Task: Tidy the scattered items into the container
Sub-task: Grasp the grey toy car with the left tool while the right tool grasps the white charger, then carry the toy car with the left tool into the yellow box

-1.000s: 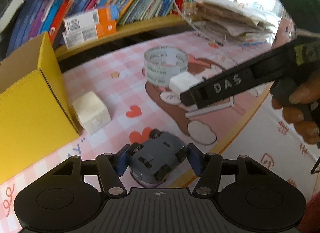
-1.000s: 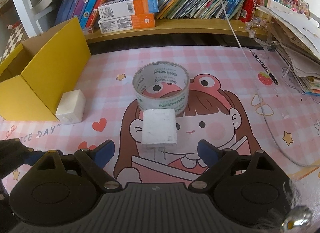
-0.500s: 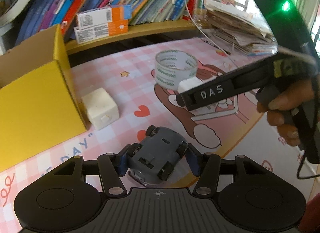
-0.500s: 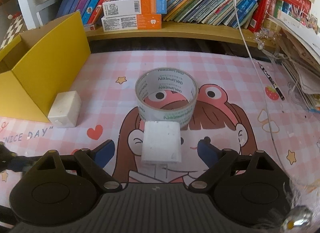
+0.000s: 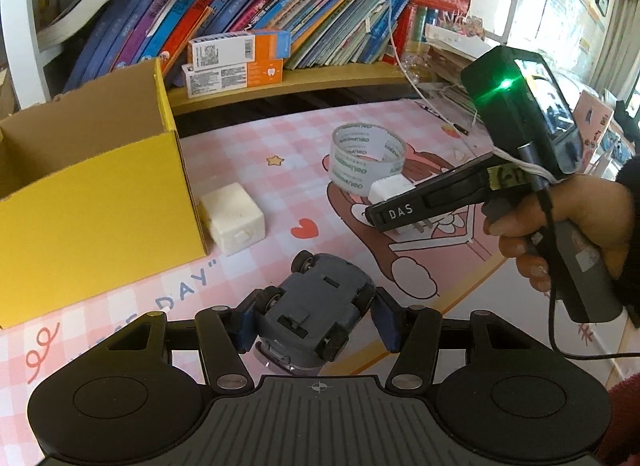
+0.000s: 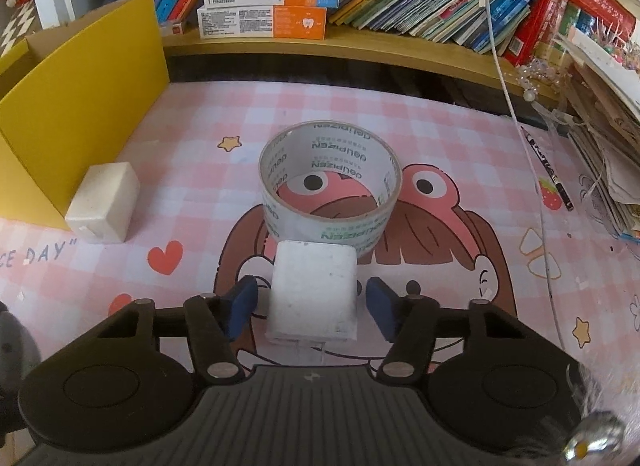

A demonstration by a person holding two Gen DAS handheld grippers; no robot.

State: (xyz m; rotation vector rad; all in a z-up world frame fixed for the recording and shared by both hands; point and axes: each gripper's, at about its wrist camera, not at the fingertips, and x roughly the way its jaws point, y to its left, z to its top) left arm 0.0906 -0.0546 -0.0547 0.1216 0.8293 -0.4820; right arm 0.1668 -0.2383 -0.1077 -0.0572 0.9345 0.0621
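Observation:
My left gripper (image 5: 316, 316) is shut on a grey toy car (image 5: 316, 310), held upside down above the pink mat. The yellow cardboard box (image 5: 92, 201) stands open at the left. My right gripper (image 6: 312, 306) is open around a white plug adapter (image 6: 312, 294); its blue pads stand a little off each side. In the left wrist view the right gripper (image 5: 390, 213) covers most of the adapter (image 5: 390, 187). A clear tape roll (image 6: 330, 189) lies just beyond it. A white block (image 6: 104, 201) lies beside the box (image 6: 80, 93).
A wooden shelf (image 6: 360, 49) with books and two orange-white cartons (image 6: 264, 1) runs along the back. Paper stacks (image 6: 604, 137), a white cable (image 6: 516, 105) and a pen (image 6: 548, 169) sit at the right. The mat's front edge (image 5: 468, 294) is near my left gripper.
My right gripper has moved forward around the white adapter and its fingers have narrowed. My left gripper has lifted and turned left with the car, bringing more of the box into view.

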